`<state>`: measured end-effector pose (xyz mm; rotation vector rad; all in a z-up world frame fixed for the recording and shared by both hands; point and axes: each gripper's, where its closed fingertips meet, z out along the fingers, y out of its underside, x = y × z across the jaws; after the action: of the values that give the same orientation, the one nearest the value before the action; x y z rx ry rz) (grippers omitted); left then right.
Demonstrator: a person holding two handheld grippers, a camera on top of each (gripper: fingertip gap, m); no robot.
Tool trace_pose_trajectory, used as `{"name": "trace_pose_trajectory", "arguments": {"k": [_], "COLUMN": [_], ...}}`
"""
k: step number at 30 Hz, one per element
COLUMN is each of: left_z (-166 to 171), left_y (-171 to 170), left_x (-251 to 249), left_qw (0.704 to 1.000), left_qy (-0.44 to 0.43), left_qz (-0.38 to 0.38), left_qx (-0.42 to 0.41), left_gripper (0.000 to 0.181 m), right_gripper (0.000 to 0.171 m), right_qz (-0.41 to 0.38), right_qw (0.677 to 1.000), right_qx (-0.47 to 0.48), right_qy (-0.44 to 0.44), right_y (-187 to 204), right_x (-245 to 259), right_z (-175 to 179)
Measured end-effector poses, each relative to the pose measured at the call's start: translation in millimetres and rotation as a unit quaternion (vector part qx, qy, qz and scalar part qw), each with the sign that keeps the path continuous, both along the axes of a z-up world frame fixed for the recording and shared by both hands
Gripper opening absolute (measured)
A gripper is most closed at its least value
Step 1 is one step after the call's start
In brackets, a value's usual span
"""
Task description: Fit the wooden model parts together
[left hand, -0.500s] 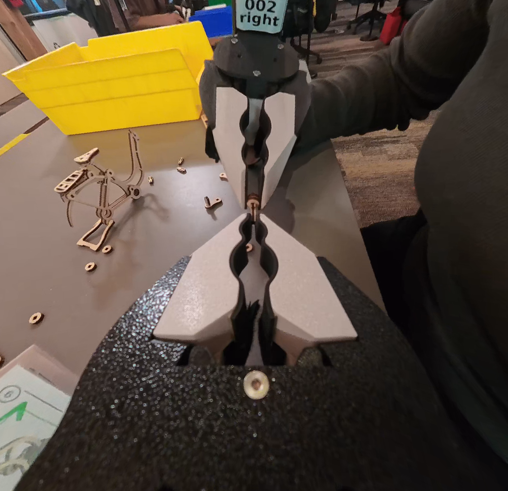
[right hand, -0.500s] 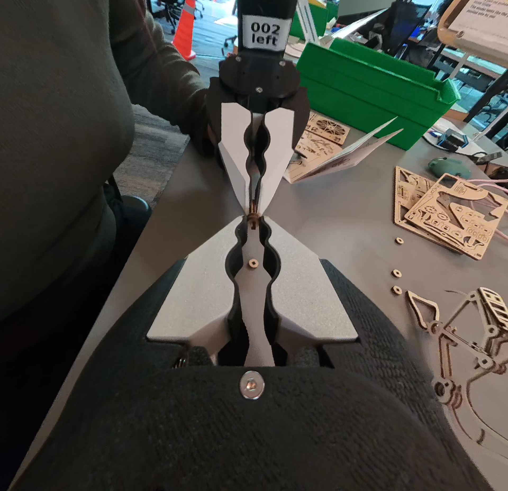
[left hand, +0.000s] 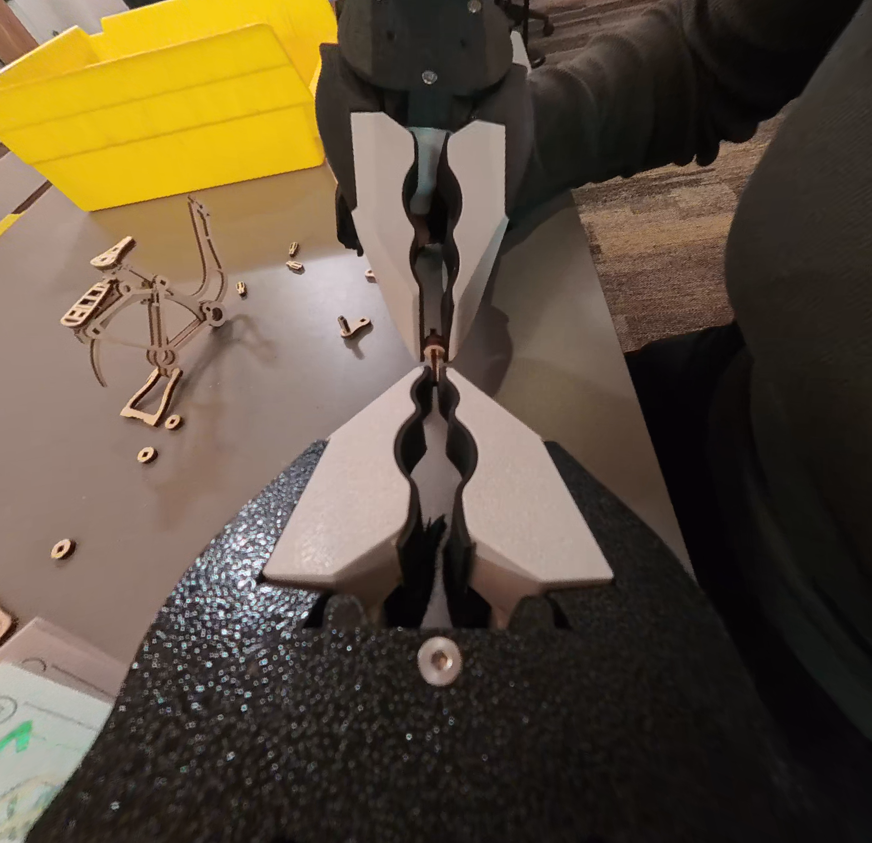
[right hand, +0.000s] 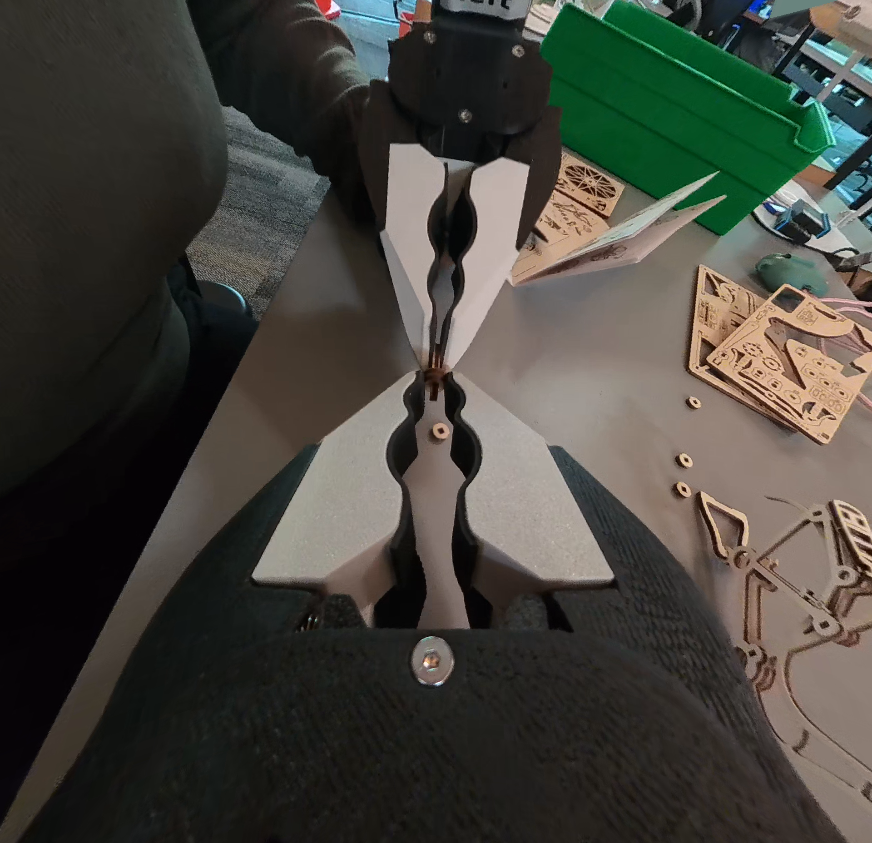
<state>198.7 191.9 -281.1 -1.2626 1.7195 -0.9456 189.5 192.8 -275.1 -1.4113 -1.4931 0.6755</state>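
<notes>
My two grippers meet tip to tip above the grey table near its front edge. My left gripper is shut on a thin wooden pin. My right gripper is shut on a small dark round wooden part that sits on the pin's end. In the left wrist view the right gripper points down at me; in the right wrist view the left gripper does the same. A partly built wooden model stands on the table and also shows in the right wrist view.
Loose wooden washers and small pieces lie around the model. A yellow bin stands at the back. A green bin, a booklet and wooden part sheets are in the right wrist view. A person's dark sleeve is close. The tips of both grippers are at nearly the same place. From the right gripper's tips to the partly built wooden model is close to 15 cm. The right camera catches it too, in the right wrist view.
The two grippers have moved slightly closer together, so each fills more of the other's view. The pin and the round part stay pressed together at the tips.
</notes>
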Motion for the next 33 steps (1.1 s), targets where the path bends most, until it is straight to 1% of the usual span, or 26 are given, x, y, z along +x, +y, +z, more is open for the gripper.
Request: {"name": "trace_pose_trajectory", "arguments": {"k": [4,7,8,9,10,16,20,22,33], "left_z": [0.8,7.7,9.5,10.7,11.3,17.7,17.8,18.6,29.1], "left_y": [-0.7,3.5,4.6,5.5,5.3,6.5,4.2,3.3,1.0], "left_x": [-0.3,-0.4,-0.6,-0.8,-1.0,-2.5,-1.9,-2.0,-2.9], "left_qw": [1.0,1.0,0.999,0.999,0.999,0.998,0.998,0.998,0.994], "left_qy": [-0.002,-0.026,-0.032,-0.036,-0.038,-0.057,-0.058,-0.06,-0.091], "left_qz": [-0.003,0.01,0.012,0.014,0.013,0.01,0.003,-0.001,-0.012], "left_qx": [-0.003,-0.008,-0.012,-0.014,-0.014,-0.03,-0.027,-0.031,-0.058], "left_gripper": [0.0,0.0,0.0,0.0,0.0,0.0,0.0,0.0,0.0], "right_gripper": [0.006,0.007,0.01,0.022,0.024,0.015,0.013,0.007,0.006], "right_qz": [0.002,-0.003,-0.004,-0.008,-0.007,-0.002,0.003,0.005,0.006], "right_qw": [1.0,0.999,0.998,0.997,0.997,0.996,0.995,0.995,0.991], "right_qx": [-0.011,-0.033,-0.038,-0.04,-0.042,-0.04,-0.04,-0.039,-0.047], "right_qy": [0.008,0.04,0.05,0.064,0.071,0.083,0.086,0.086,0.125], "right_y": [-0.4,3.0,3.9,5.6,5.9,4.8,3.2,2.6,0.8], "right_x": [-0.2,0.0,-0.2,0.1,1.1,5.7,3.4,2.3,0.1], "right_z": [0.4,8.3,11.0,14.9,17.1,20.7,21.2,21.5,32.1]}}
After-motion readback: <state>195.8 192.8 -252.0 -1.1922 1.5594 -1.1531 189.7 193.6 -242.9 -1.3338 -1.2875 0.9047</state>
